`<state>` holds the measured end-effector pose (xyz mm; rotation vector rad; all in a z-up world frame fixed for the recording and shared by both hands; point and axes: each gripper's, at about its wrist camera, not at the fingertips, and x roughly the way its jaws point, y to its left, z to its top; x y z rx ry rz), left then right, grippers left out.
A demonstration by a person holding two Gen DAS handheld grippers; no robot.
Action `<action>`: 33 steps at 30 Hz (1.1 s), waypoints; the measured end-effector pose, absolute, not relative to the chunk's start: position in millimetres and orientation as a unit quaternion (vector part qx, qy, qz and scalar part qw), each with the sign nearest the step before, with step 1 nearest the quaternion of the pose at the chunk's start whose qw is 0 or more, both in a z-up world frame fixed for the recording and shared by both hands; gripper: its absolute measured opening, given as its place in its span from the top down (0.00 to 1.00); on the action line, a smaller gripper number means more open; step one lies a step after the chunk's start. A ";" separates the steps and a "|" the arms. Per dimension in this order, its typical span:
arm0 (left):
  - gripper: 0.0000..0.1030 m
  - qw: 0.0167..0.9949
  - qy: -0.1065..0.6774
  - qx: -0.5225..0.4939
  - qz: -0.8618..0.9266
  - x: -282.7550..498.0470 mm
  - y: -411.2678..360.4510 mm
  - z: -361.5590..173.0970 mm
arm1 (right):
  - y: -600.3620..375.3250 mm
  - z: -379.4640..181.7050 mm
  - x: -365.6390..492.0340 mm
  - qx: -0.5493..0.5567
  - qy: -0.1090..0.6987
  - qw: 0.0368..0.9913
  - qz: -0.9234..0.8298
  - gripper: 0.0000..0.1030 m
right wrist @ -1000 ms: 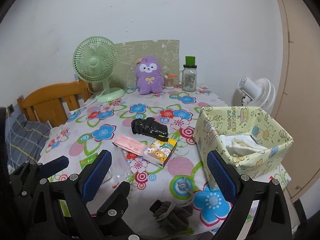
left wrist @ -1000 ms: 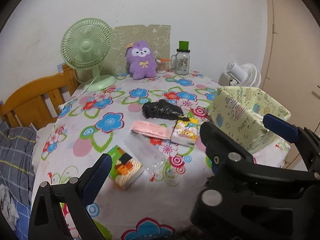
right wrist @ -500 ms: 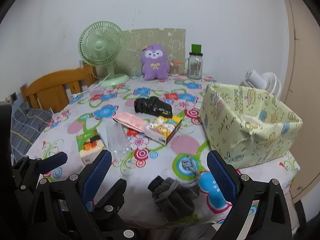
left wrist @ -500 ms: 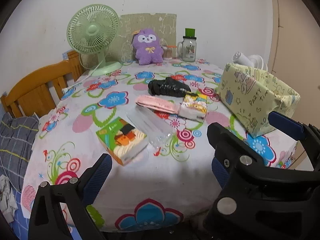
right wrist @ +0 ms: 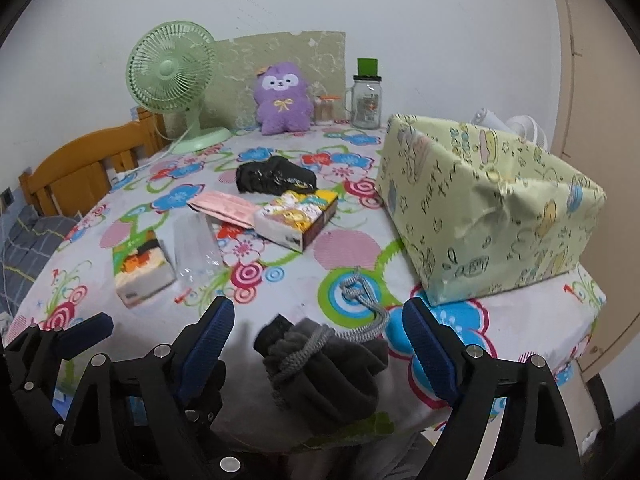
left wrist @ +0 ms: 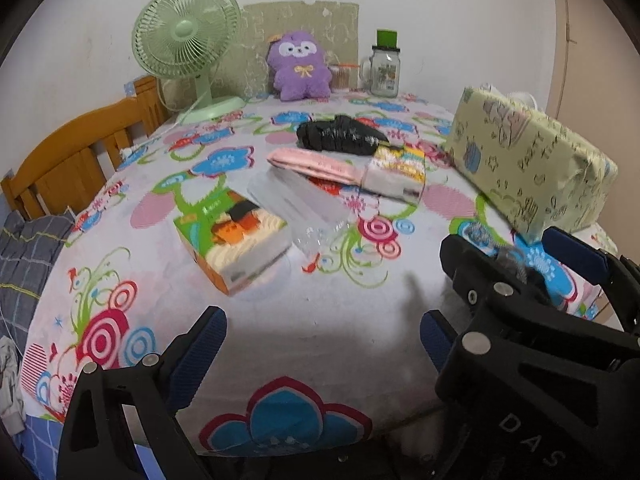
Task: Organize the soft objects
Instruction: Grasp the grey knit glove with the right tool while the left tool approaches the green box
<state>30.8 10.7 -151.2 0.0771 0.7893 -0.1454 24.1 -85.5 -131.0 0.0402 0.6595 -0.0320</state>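
A wooden chair (right wrist: 76,172) stands at the left side of the table (right wrist: 280,304), which has a cloth with big bright flowers on it. At the back left is a green fan (right wrist: 170,80). Next to it a purple plush toy (right wrist: 283,100) sits up against the wall, and a glass jar (right wrist: 366,98) with a green lid stands to its right.

The left gripper (left wrist: 324,344) hangs over the near edge of the table. Its jaws are wide apart and nothing is between them. In front of it lie a green tissue pack (left wrist: 234,236) and a clear plastic wrapper (left wrist: 296,208) just beside it. Farther back are a pink pack (left wrist: 316,164), a yellow tissue pack (left wrist: 396,172) and a black bundle (left wrist: 340,136).

The right gripper (right wrist: 316,332) is low over the near edge. Its jaws are closing. A grey drawstring pouch (right wrist: 324,372) lies between them, but the blue pads do not press it.

On the right stands a yellow box (right wrist: 492,208) with drawings on it.
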 end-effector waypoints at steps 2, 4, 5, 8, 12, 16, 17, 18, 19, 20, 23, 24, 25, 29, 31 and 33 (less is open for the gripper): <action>0.06 0.919 0.386 0.047 -0.068 30.1 8.7 -154.9 | -88.4 -137.1 26.0 0.028 0.335 0.942 -0.015 0.18; 0.06 0.921 0.379 0.052 -0.066 28.6 7.7 -154.7 | -91.5 -142.0 28.9 0.043 0.348 0.936 -0.012 0.22; 0.06 0.922 0.377 0.055 -0.065 28.3 7.0 -154.6 | -92.7 -143.9 30.0 0.050 0.353 0.934 -0.010 0.25; 0.06 0.923 0.375 0.055 -0.064 27.8 6.7 -155.1 | -94.1 -148.7 32.0 0.067 0.363 0.929 -0.005 0.32; 0.06 0.922 0.377 0.055 -0.064 28.5 6.8 -155.4 | -91.1 -149.2 33.5 0.063 0.363 0.930 -0.005 0.39; 0.06 0.921 0.381 0.053 -0.064 32.0 7.8 -153.7 | -88.7 -146.4 37.9 0.058 0.362 0.930 -0.004 0.42; 0.06 0.921 0.380 0.052 -0.063 33.3 8.7 -153.0 | -88.1 -145.5 38.9 0.058 0.360 0.931 -0.005 0.43; 0.06 0.921 0.381 0.051 -0.062 34.6 9.5 -152.2 | -87.0 -143.9 40.5 0.056 0.357 0.932 -0.004 0.43; 0.06 0.921 0.381 0.049 -0.061 36.5 10.5 -151.2 | -86.9 -142.2 41.6 0.055 0.355 0.933 -0.004 0.43; 0.06 0.922 0.380 0.048 -0.060 38.3 11.5 -149.9 | -85.3 -139.9 43.5 0.051 0.350 0.935 -0.005 0.44; 0.06 0.922 0.380 0.040 -0.058 44.3 15.1 -146.7 | -82.8 -134.2 49.6 0.046 0.342 0.939 -0.005 0.44; 0.06 0.923 0.379 0.038 -0.058 46.1 16.0 -145.7 | -82.0 -132.8 52.0 0.045 0.340 0.939 -0.005 0.44; 0.06 0.923 0.379 0.036 -0.057 48.5 17.3 -144.7 | -81.1 -131.3 54.6 0.044 0.338 0.940 -0.004 0.44; 0.06 0.923 0.380 0.032 -0.049 58.8 21.9 -141.9 | -76.7 -127.6 65.0 0.044 0.334 0.942 -0.004 0.45; 0.06 0.924 0.379 0.030 -0.046 63.6 23.4 -141.5 | -74.4 -125.9 70.3 0.043 0.332 0.942 -0.003 0.45; 0.06 0.924 0.380 0.028 -0.043 69.2 25.7 -140.7 | -72.3 -123.9 75.3 0.041 0.328 0.944 -0.003 0.45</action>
